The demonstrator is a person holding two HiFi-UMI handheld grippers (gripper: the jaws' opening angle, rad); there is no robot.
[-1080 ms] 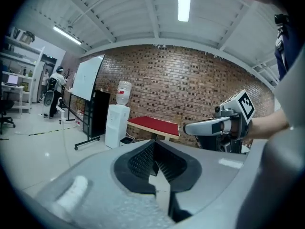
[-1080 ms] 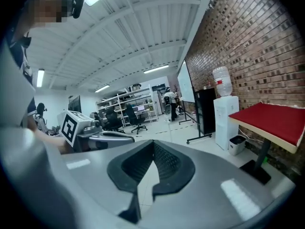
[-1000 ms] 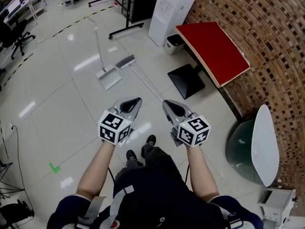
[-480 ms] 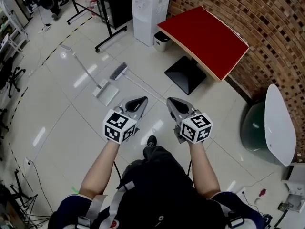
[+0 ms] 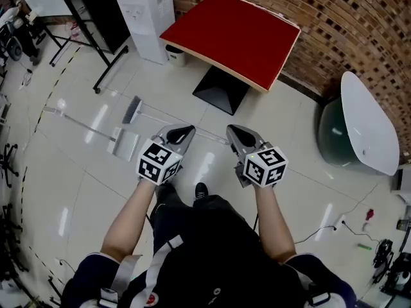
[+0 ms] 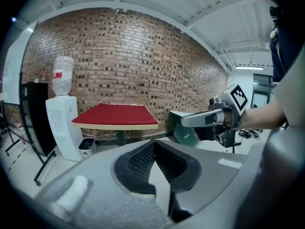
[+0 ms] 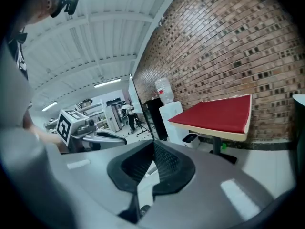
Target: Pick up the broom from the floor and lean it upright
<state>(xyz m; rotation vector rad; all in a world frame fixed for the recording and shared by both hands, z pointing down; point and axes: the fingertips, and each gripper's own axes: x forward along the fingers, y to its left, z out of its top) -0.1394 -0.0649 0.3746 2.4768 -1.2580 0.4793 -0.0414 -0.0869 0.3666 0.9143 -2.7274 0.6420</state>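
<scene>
Round swings the whole view since a second ago: the red table (image 5: 239, 38) slides to top centre, and the broom (image 5: 133, 110), which lay dead ahead, now sits on the tiles left of centre, with its thin handle running right and showing between the two tong tips.

Nearest us, the left gripper (image 5: 182, 132) and right gripper (image 5: 236, 133) are held out side by side above the floor. Both are pinched tight together with nothing in them (each gripper view shows only floor behind the tips).

This looks like the approach, with the pick-up not yet begun. To do it well, I'd open the jaws first, then crouch. One gripper should take the handle crosswise near its free end and the other nearer the brush, so the broom can't swivel as it rises.

Further out, the dustpan (image 5: 123, 144) just beside the brush looks empty. Beyond it, the small bin (image 5: 174, 55) by the water dispenser (image 5: 146, 15) is dark inside, so its contents can't be told.
</scene>
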